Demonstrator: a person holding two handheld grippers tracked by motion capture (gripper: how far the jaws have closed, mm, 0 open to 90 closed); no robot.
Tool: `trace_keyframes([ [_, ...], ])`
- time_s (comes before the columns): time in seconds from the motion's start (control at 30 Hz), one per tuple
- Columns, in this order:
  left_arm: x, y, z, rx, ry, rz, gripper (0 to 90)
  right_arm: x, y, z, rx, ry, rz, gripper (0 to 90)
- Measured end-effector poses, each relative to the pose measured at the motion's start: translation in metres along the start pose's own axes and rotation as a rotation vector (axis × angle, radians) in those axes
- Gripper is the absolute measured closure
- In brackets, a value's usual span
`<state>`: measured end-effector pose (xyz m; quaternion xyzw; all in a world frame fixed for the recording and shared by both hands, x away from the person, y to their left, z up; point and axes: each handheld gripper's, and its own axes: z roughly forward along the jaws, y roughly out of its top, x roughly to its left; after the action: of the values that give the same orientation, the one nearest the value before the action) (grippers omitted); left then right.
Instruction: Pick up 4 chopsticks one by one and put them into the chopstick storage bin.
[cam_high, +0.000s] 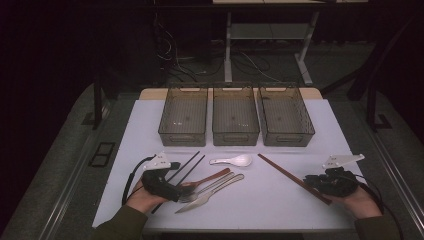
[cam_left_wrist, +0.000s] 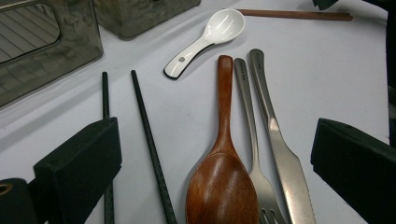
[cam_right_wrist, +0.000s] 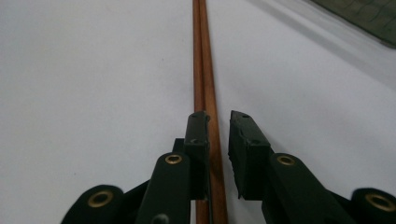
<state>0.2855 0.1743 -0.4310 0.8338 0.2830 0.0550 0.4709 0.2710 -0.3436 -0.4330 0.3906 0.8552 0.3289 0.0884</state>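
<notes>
The right gripper (cam_right_wrist: 218, 122), at the lower centre of its own view, is straddling the brown wooden chopsticks (cam_right_wrist: 204, 70); its jaws are standing narrowly apart, one pad touching the pair, a gap remaining at the other. In the high view the chopsticks (cam_high: 290, 176) are lying diagonally at the right of the white surface (cam_high: 270, 205). The left gripper (cam_left_wrist: 215, 163), jaws wide apart, is hovering over the wooden spoon (cam_left_wrist: 223, 182), fork (cam_left_wrist: 254, 154) and knife (cam_left_wrist: 280, 154).

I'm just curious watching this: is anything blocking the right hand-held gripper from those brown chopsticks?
Nothing visible does. The right hand-held gripper already has the brown chopsticks between its jaws, with a small gap left on one side. Bare white table lies around them.
</notes>
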Motion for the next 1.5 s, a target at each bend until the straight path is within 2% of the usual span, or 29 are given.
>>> trace_keyframes([
  [0.37, -0.0001, -0.0002, -0.0002, -0.002, 0.001, -0.001, 0.8, -0.0012, -0.0011, 0.0035, 0.022, -0.003, -0.022, 78.4],
  [0.63, 0.0009, -0.0005, -0.0008, -0.001, 0.001, -0.002, 0.8, -0.0039, -0.0026, 0.0056, 0.035, -0.017, -0.023, 79.4],
  [0.83, 0.0008, -0.0005, -0.0007, -0.003, 0.001, -0.004, 0.8, -0.0078, -0.0042, 0.0070, 0.038, -0.009, -0.022, 81.1],
  [1.1, 0.0000, -0.0004, -0.0004, 0.000, 0.002, 0.000, 0.8, -0.0063, -0.0037, 0.0079, 0.046, -0.018, -0.067, 82.2],
  [1.5, 0.0002, -0.0005, -0.0003, -0.002, 0.002, 0.000, 0.8, -0.0072, -0.0034, 0.0072, 0.047, -0.008, -0.080, 83.6],
])
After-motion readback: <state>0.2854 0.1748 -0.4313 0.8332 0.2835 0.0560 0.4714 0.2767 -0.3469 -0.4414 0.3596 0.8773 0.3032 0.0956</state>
